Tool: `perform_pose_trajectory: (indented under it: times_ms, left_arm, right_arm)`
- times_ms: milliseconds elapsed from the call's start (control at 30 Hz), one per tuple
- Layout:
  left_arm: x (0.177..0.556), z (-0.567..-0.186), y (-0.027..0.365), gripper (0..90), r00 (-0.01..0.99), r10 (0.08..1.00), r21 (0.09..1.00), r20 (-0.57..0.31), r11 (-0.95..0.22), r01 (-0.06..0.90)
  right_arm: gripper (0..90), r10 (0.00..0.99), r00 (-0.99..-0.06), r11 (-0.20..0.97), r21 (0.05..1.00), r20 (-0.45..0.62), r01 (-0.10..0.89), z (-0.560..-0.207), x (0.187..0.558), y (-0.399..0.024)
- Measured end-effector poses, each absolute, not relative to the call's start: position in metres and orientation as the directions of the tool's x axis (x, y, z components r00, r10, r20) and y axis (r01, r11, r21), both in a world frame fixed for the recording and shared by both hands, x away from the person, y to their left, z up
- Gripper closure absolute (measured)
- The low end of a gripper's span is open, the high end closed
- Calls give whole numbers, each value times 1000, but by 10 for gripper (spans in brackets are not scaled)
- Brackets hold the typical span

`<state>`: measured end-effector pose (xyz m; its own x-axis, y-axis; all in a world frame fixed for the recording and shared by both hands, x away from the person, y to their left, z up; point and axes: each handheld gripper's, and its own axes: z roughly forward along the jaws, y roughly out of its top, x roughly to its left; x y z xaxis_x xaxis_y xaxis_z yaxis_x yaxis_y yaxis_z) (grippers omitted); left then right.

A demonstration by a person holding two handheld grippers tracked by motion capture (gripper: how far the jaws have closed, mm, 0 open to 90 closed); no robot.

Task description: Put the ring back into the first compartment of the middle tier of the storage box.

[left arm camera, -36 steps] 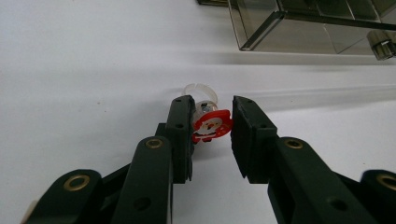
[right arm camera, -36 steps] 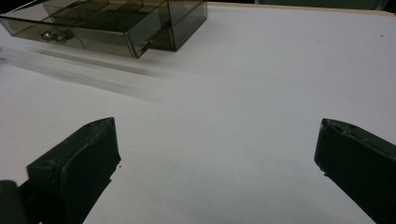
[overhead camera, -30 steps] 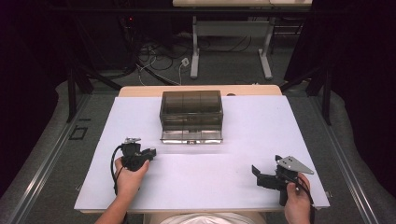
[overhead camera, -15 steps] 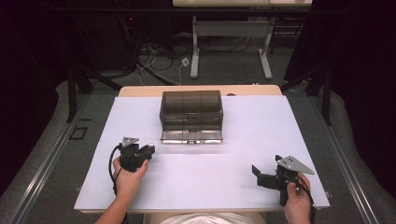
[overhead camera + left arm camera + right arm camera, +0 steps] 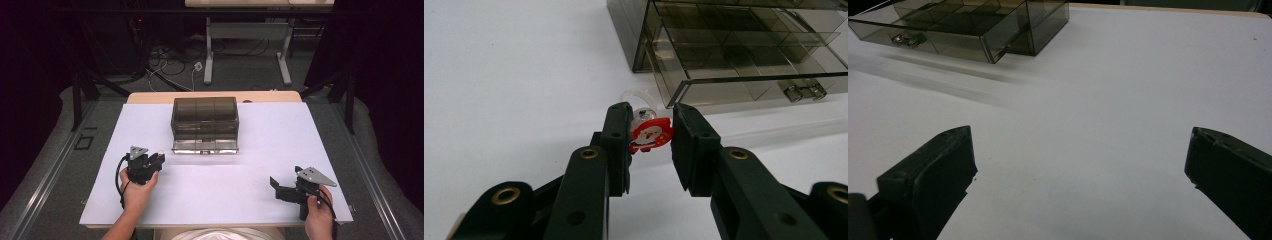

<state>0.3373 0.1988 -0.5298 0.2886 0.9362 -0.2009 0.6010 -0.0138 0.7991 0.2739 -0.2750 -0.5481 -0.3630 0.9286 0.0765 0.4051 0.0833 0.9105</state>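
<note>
A smoky see-through organiser box (image 5: 205, 112) stands at the table's middle back, its divided drawer (image 5: 205, 145) pulled out toward me. My left gripper (image 5: 158, 156) is left of the drawer front. In the left gripper view it (image 5: 652, 120) is shut on a small red Santa charm (image 5: 650, 135) with a clear loop (image 5: 636, 95), just short of the drawer's corner (image 5: 674, 97). My right gripper (image 5: 274, 186) rests low at the front right, its jaws wide open (image 5: 1078, 170) over bare white surface, holding nothing.
A white sheet (image 5: 260, 135) covers the table, with a strip of wood (image 5: 150, 97) showing at the back edge. Beyond the table are cables on the floor (image 5: 170, 65) and desk legs (image 5: 207, 55). A metal latch (image 5: 804, 91) sits on the drawer front.
My left gripper has shifted only slightly beside the drawer, still holding the charm. The right gripper has stayed put.
</note>
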Motion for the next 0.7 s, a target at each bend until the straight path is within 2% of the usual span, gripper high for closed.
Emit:
perform_pose_trajectory:
  times_ms: [700]
  left_arm:
    - [330,-515,197,689,320,918,808,-233,0,589]
  right_arm:
    - [0,929,-361,81,908,81,411,-548,273,-274]
